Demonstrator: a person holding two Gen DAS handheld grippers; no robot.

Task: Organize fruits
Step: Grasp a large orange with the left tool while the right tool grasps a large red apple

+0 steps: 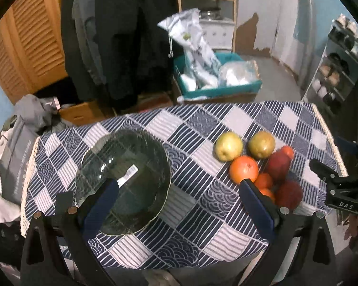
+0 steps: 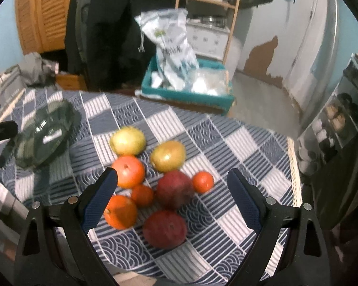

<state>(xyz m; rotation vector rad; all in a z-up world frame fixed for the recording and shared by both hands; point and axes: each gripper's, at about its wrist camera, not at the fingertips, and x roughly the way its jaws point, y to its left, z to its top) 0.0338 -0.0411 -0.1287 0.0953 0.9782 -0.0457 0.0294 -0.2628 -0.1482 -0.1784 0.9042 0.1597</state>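
Now, what I am seeing from my station:
Landmark: glass bowl is sitting empty on the checked-cloth counter, a white sticker on it.
Left claw: my left claw is hanging spread wide and gripping nothing, its left finger over the bowl's near rim.
Right claw: my right claw is gaping wide too, empty, hovering over the fruit pile.
Fruit: all of it is lying on the cloth to the right of the bowl, well apart from it.
Pile: two yellow-green apples are lying farthest back, a large orange in front of them, nearest the bowl.
Reds: two dark red fruits are crowding against small orange ones.
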